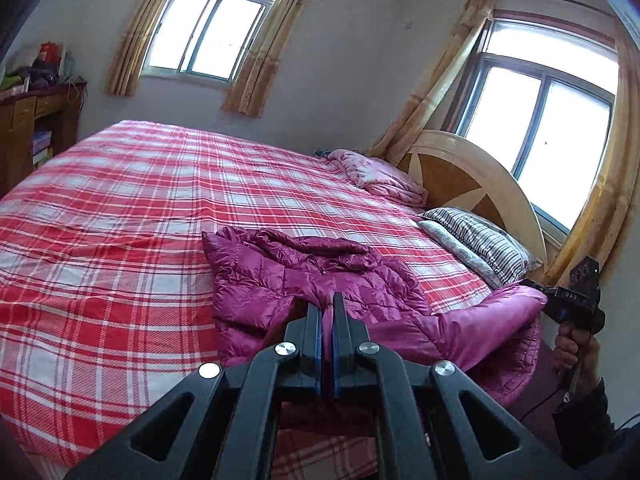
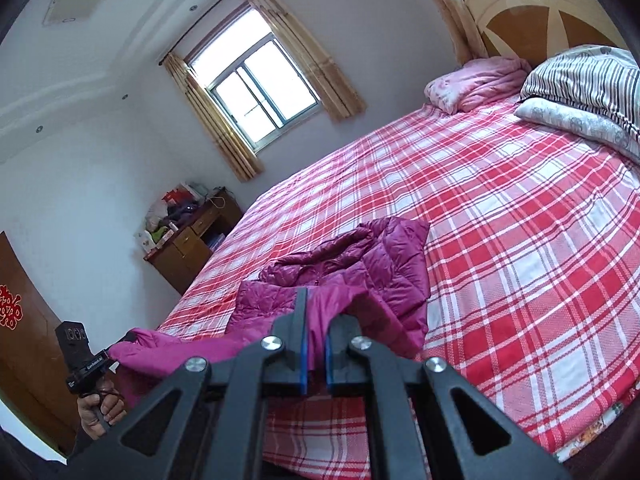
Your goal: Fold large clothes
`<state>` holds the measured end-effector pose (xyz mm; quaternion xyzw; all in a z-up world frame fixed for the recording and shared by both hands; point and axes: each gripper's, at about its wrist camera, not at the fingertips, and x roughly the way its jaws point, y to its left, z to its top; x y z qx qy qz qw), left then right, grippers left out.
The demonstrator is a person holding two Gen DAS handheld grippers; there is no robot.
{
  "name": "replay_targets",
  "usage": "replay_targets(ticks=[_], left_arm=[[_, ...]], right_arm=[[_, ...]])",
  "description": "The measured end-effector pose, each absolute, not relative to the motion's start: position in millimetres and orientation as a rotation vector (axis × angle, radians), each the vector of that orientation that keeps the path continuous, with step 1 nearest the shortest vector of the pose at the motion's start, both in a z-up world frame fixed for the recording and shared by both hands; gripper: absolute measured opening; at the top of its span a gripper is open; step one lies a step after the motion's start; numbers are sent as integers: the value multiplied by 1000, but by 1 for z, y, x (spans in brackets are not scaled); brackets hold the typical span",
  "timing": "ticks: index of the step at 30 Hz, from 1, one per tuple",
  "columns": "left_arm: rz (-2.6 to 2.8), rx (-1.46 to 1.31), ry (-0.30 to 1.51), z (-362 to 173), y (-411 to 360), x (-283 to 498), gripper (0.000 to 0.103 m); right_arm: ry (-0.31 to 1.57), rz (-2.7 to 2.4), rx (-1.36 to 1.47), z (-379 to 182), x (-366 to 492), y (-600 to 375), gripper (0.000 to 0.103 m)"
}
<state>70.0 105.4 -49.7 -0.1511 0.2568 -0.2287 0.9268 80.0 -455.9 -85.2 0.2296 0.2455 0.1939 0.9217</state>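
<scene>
Magenta quilted jacket (image 1: 320, 280), crumpled, hem lifted off plaid bed (image 1: 120, 208)

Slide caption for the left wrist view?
Left tool shut on quilted magenta puffer jacket's hem over red plaid bed.

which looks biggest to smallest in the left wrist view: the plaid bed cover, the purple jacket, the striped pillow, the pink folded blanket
1. plaid bed cover
2. purple jacket, though it lies nearest the camera, which inflates it
3. striped pillow
4. pink folded blanket, close to the pillow in apparent size and farther off, so that order is unsure
</scene>
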Motion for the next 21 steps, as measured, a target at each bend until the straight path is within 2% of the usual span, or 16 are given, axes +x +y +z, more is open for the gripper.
replay_targets(ticks=[13,21], left_arm=[[-408,-335,588,-68,97,231,3],[-330,-429,673,-95,107,280,10]], right_arm=[[562,264,468,-92,235,-443,7],[651,201,439,-130,307,-443,7]])
